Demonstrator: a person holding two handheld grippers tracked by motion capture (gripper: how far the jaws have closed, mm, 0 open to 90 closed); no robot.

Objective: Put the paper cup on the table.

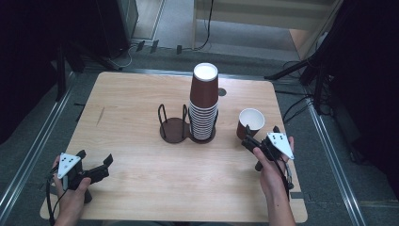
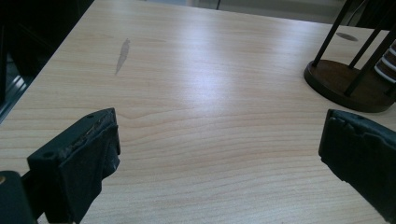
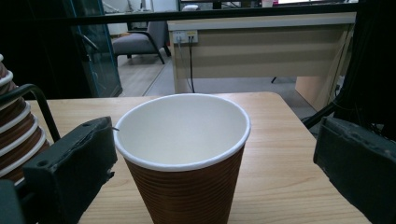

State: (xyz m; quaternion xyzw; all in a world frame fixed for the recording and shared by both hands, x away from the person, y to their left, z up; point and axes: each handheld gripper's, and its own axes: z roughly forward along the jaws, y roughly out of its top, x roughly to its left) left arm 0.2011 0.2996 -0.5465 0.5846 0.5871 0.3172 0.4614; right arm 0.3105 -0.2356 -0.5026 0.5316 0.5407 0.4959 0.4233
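Observation:
A single brown ribbed paper cup [image 1: 250,121] with a white inside stands upright on the table, right of centre. My right gripper [image 1: 260,135] is open just in front of it. In the right gripper view the cup [image 3: 187,158] stands between the two spread jaws; the left jaw is close to its rim and the right jaw is well apart from it. A tall stack of upside-down brown cups [image 1: 204,104] fills the right slot of a dark wire cup holder [image 1: 172,130], whose left slot is empty. My left gripper [image 1: 95,158] is open near the front left edge, holding nothing.
The left gripper view has bare wood between the jaws [image 2: 219,140], the holder's empty base [image 2: 345,84] at the far right and a dark streak [image 2: 122,56] on the wooden table [image 1: 136,99]. Dark stands and cables surround the table.

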